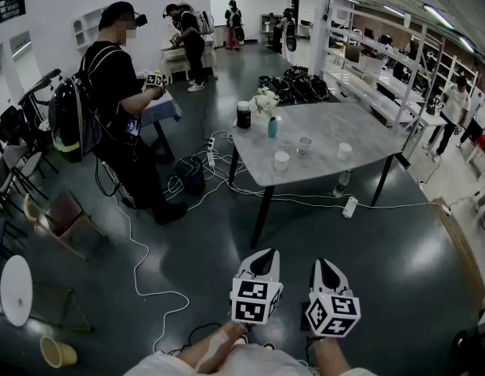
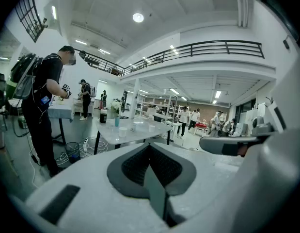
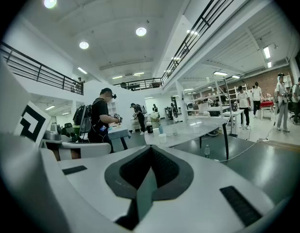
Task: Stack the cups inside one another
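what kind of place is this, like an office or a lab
Probably an open-plan lab or workshop hall: long white shelving racks, white power cables trailing over the dark glossy floor, and a person in black with a backpack rig.

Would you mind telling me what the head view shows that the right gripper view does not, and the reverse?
Only the head view shows the yellow cup on the floor and the brown chair at the left. Only the right gripper view shows the ceiling lights, the balcony railing and the right gripper close up, jaws together, nothing between them. Both show the grey table, its three cups standing apart, unstacked, and the person in black.
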The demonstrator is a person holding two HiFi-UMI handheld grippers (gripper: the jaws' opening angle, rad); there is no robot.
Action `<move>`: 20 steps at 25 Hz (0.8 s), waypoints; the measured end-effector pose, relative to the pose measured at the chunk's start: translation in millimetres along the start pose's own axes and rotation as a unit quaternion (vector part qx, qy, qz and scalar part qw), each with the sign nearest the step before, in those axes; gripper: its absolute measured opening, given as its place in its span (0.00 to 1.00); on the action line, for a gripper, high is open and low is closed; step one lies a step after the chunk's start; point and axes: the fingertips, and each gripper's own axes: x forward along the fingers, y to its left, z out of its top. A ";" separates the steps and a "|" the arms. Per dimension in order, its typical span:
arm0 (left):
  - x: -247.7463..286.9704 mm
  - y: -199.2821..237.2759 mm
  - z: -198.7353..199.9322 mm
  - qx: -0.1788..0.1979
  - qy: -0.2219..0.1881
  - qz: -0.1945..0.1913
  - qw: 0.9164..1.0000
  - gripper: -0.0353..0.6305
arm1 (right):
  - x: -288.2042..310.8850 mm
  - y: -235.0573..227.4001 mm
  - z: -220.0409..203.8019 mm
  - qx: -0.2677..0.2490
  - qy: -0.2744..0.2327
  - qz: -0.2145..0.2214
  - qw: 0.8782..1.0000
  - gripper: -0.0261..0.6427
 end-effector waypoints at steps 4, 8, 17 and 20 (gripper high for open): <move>-1.9 -8.0 -1.9 0.001 0.000 0.005 1.000 0.05 | -7.3 -7.1 -1.7 -0.002 0.003 0.001 1.000 0.05; 2.4 -11.8 -3.0 0.002 0.002 0.009 1.000 0.05 | -7.3 -14.2 -2.9 -0.001 0.005 0.003 1.000 0.05; 16.3 -22.5 -7.3 0.004 0.008 0.024 1.000 0.04 | -5.3 -44.0 -4.6 0.020 0.009 0.003 1.000 0.05; 21.9 -23.7 -11.8 -0.001 0.013 0.032 0.999 0.05 | -5.1 -56.5 -8.2 0.024 0.016 0.002 1.000 0.05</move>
